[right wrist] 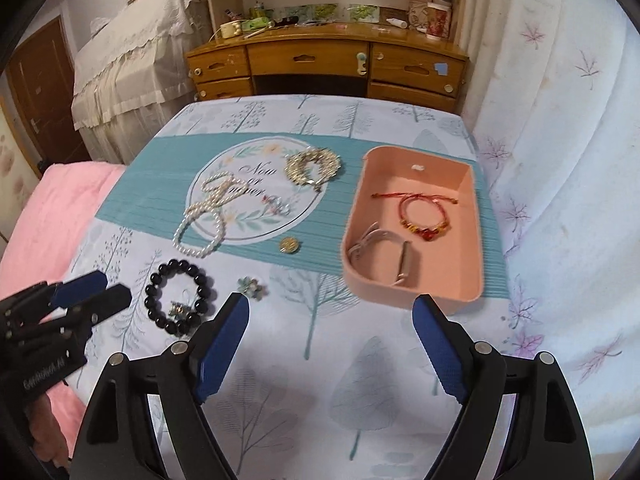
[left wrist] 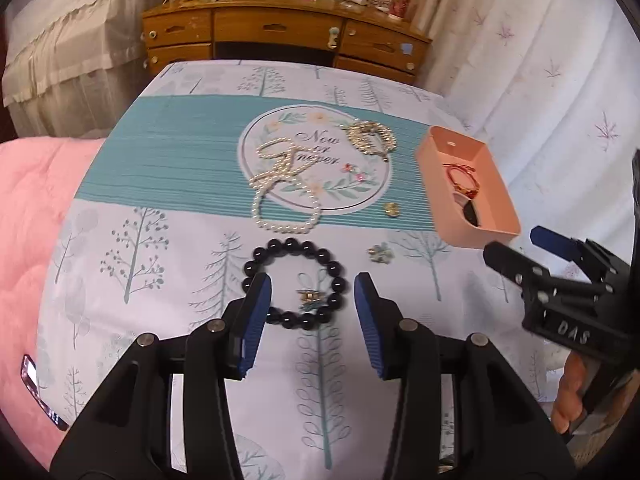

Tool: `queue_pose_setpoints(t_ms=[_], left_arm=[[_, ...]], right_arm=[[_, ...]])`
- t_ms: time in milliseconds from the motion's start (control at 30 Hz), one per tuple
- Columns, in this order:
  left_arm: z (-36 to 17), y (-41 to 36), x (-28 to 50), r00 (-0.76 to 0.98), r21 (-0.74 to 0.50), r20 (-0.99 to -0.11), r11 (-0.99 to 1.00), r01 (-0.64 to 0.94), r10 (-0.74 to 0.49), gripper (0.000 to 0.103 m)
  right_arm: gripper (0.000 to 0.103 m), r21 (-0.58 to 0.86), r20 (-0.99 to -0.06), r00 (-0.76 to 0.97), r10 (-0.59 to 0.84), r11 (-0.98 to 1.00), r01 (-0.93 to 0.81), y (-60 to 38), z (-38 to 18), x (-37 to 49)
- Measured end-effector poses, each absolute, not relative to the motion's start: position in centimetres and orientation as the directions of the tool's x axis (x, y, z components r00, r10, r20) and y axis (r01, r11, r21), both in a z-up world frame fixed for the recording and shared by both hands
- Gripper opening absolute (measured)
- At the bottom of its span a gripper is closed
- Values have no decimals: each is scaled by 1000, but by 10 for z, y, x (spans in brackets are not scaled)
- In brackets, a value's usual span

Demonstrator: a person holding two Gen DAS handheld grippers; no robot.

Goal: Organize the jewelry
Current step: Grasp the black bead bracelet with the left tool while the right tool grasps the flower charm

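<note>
While hidden leftward, grey strap shows.

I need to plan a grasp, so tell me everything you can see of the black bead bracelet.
The black bead bracelet is a closed ring of large, round, glossy black beads, lying flat on the tree-print bedspread. A small metallic charm lies inside the ring. The left hand-held gripper is open in front of it, its left blue pad overlapping the ring's left edge in view; contact is unclear. The white pearl strand lies just beyond.
</note>
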State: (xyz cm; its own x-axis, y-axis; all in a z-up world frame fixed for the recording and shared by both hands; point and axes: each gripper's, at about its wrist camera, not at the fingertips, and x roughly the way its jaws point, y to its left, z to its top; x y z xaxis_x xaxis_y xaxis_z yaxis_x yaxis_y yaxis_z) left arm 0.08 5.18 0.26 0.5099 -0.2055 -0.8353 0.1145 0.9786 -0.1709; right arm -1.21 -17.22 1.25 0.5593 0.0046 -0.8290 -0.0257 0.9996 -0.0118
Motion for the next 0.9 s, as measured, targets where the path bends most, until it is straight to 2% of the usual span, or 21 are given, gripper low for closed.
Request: queue_pose_setpoints(t_ms=[200, 433, 500, 567, 767, 900], left_arm=[[-15, 70, 10, 503, -127, -853, 990, 65, -143, 40], [-33, 95, 22, 482, -114, -869, 993, 23, -111, 40], [-40, 102, 27, 456, -134, -881, 991, 8, -123, 40], [-49, 109, 33, 431, -157, -892, 988, -7, -139, 40], [-64, 116, 52, 368, -210, -910, 978, -14, -190, 40], [-71, 111, 64, 321, -227, -922, 974, 5, -216, 40]], right_arm=[[85, -25, -843, 538, 12, 998, -60, -146, -4, -6], [84, 50, -863, 498, 86, 995, -86, -131, -20, 18], [80, 85, -872, 474, 117, 992, -89, -130, -25, 26], [71, 109, -885, 445, 138, 990, -90, -128, -32, 36], [62, 196, -918, 337, 210, 978, -75, -126, -53, 70], [59, 210, -935, 276, 222, 975, -73, -124, -66, 89]])
